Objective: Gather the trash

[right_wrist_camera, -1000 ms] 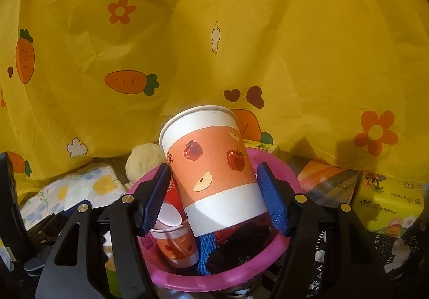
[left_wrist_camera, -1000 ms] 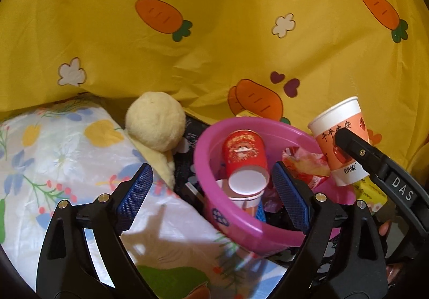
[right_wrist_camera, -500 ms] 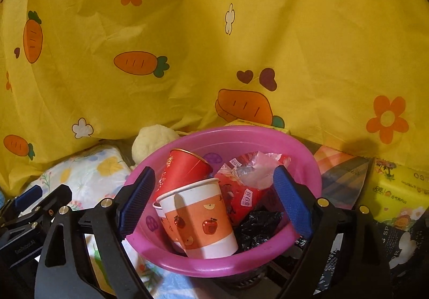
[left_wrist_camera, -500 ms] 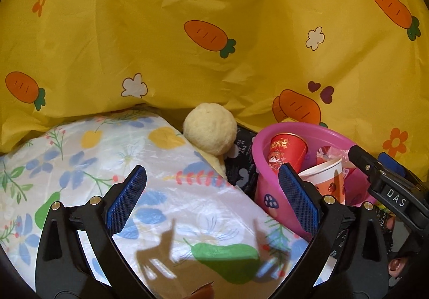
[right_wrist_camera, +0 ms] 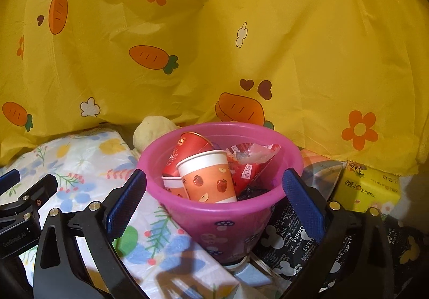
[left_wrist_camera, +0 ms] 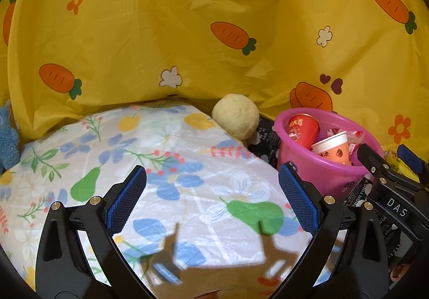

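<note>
The round pink plastic basin (right_wrist_camera: 222, 214) has a smooth, semi-glossy wall. Inside it, the orange apple-print paper cup (right_wrist_camera: 207, 182) and the red paper cup (right_wrist_camera: 187, 150) look matt, while the crinkled red-and-clear film wrapper (right_wrist_camera: 250, 162) beside them is glossy. Left of the basin, the white floral plastic sheet (left_wrist_camera: 150, 165) is smooth with a soft sheen. Behind the basin, the yellow carrot-print cloth (right_wrist_camera: 241, 31) is matt and creased. The cream round plush ball (left_wrist_camera: 236, 115) beside the basin's rim is fuzzy.
</note>
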The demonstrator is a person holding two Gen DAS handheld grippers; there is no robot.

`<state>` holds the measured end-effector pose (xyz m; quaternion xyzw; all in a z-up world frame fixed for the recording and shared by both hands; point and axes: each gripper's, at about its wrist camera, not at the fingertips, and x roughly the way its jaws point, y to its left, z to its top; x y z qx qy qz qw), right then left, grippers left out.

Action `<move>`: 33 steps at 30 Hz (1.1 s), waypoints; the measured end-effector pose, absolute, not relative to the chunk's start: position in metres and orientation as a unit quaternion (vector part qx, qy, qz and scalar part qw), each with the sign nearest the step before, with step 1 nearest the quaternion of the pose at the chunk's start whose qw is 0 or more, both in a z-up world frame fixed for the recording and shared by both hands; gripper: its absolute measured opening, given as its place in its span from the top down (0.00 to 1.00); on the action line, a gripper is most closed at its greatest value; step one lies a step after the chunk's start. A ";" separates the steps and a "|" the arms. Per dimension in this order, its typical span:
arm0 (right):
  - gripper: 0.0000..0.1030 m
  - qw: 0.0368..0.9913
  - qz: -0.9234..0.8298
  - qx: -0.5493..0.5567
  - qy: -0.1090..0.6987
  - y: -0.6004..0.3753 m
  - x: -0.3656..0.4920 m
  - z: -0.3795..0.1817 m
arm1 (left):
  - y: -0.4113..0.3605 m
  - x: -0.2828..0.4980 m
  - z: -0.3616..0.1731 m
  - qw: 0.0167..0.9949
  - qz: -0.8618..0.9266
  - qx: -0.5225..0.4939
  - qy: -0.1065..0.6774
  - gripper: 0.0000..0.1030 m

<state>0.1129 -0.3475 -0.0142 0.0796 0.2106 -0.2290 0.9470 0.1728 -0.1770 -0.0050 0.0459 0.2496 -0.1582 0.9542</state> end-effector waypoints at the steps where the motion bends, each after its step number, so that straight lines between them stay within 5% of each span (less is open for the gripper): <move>1: 0.05 0.947 -0.227 0.078 0.211 -0.343 0.110 -0.014 | -0.170 0.169 -0.006 0.955 -0.152 0.043 0.252 0.06; 33: 0.05 0.961 -0.189 0.038 0.196 -0.237 0.006 0.001 | -0.072 0.049 -0.001 0.972 -0.097 0.023 0.215 0.06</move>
